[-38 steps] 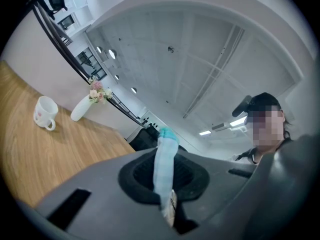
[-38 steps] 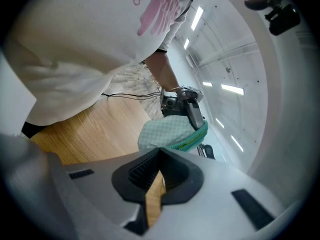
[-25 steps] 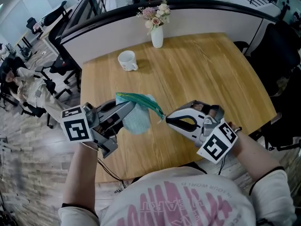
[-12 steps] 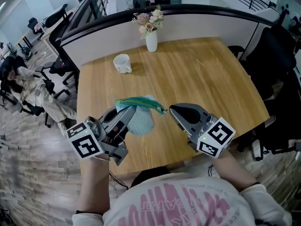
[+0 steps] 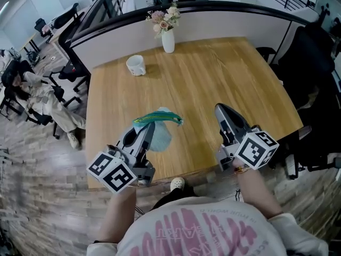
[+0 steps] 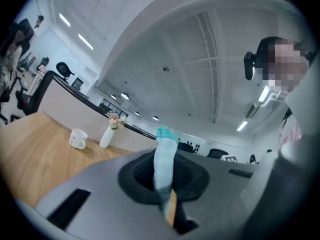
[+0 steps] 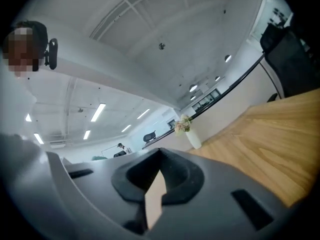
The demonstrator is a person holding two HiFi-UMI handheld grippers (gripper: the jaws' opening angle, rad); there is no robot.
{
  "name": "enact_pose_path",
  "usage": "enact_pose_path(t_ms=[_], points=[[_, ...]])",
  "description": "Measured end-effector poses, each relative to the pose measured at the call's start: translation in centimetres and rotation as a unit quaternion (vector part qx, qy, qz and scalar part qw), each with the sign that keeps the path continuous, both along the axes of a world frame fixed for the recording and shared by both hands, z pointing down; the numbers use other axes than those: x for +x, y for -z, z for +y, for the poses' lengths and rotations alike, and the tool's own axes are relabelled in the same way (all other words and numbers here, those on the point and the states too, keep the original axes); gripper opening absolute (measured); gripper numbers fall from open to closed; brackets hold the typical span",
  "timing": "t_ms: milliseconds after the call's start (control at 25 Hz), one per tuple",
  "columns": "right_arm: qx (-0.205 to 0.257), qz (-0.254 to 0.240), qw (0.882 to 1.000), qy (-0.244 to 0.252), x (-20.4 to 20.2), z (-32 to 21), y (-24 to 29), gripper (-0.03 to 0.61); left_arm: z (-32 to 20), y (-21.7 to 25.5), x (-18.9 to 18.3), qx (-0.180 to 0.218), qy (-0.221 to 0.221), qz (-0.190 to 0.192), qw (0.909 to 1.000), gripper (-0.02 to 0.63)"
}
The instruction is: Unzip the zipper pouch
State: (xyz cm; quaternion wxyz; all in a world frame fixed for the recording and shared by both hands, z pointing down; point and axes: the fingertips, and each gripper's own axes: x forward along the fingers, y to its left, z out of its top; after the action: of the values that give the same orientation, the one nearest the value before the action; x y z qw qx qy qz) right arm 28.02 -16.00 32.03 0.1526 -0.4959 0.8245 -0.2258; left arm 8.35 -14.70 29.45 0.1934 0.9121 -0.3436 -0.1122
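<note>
The zipper pouch (image 5: 158, 133) is light blue cloth with a green zipper strip (image 5: 157, 117) along its top. It hangs over the near part of the wooden table (image 5: 213, 79). My left gripper (image 5: 148, 130) is shut on the pouch's left side and tilted upward. In the left gripper view a fold of the blue cloth (image 6: 164, 156) is pinched between the jaws of my left gripper (image 6: 163, 170). My right gripper (image 5: 220, 110) stands to the right of the pouch, apart from it, shut and holding nothing. The right gripper view shows my right gripper (image 7: 159, 159) with its jaws together and nothing between them.
A white mug (image 5: 135, 65) and a white vase with flowers (image 5: 167, 39) stand at the table's far side, below a dark-topped partition (image 5: 224, 12). Office chairs (image 5: 58, 76) and a seated person (image 5: 32, 95) are to the left. A dark chair (image 5: 314, 73) stands to the right.
My right gripper has left the zipper's right end and drawn away to the right. My left gripper, still holding the pouch, has dropped back toward the near table edge.
</note>
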Motion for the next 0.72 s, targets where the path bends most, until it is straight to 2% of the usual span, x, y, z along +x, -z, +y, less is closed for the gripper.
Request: enact_pose_path(t_ms=[120, 360, 720], points=[[-0.017, 0.029, 0.999, -0.030, 1.2, 1.2, -0.9, -0.002, 1.1, -1.1, -0.3, 0.002, 0.046, -0.032, 0.9984, 0.006], [-0.049, 0.077, 0.994, -0.058, 2.9, 3.5, -3.2, -0.003, 3.4, -2.5, -1.2, -0.011, 0.076, -0.034, 0.9965, 0.006], [-0.096, 0.065, 0.989, -0.093, 5.2, 5.8, -5.8, -0.003, 5.6, -3.9, -2.4, -0.032, 0.099, -0.008, 0.9946, 0.006]])
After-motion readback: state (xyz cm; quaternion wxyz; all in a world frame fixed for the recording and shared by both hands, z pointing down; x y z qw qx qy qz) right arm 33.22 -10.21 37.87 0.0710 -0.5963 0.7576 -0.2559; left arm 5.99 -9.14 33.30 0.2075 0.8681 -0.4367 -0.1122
